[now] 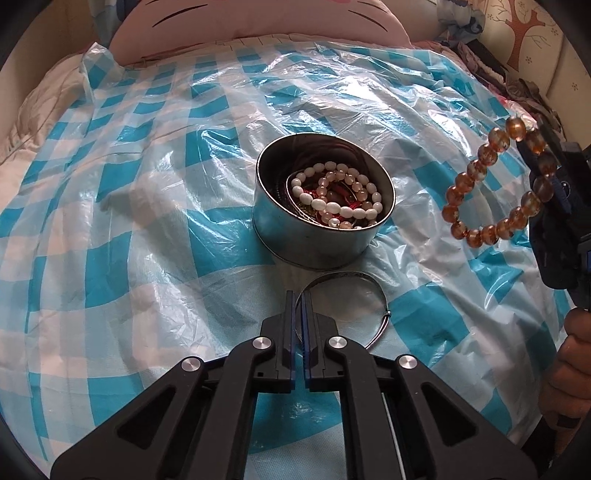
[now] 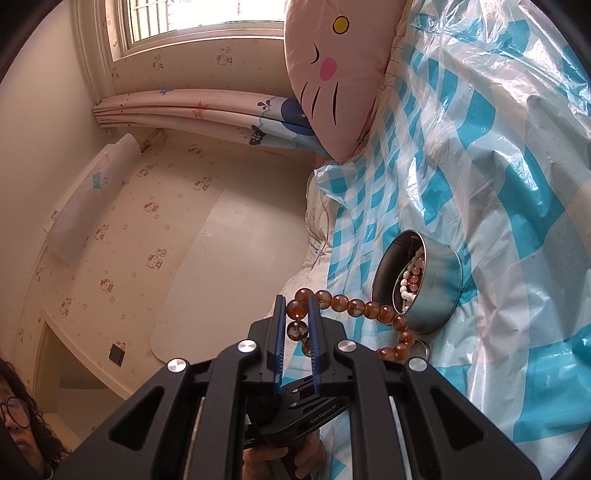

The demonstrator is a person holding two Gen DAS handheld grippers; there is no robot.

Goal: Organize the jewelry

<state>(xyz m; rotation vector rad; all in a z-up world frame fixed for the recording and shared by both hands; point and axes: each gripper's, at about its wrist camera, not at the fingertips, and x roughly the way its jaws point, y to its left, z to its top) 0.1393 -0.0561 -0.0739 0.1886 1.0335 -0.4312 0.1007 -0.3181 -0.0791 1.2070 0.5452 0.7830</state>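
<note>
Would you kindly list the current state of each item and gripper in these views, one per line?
Left gripper: shut on the silver bangle.
Silver bangle: pinched at one side, the rest lying on the plastic sheet.
Right gripper: shut on the amber bead bracelet.
Amber bead bracelet: lifted, hanging as a loop, not yet in the tin.
Round metal tin: upright, open, holding a white bead bracelet and other jewelry.

Bedroom backdrop: bed, cushion, curtain

A blue-and-white checked plastic sheet (image 1: 147, 221) covers the bed (image 1: 40, 103); a pink cat-face cushion (image 2: 332, 74) lies at its far end, beside a patterned curtain (image 2: 184, 107) under a bright window (image 2: 207, 18) and cat-print wallpaper (image 2: 122, 229).
</note>
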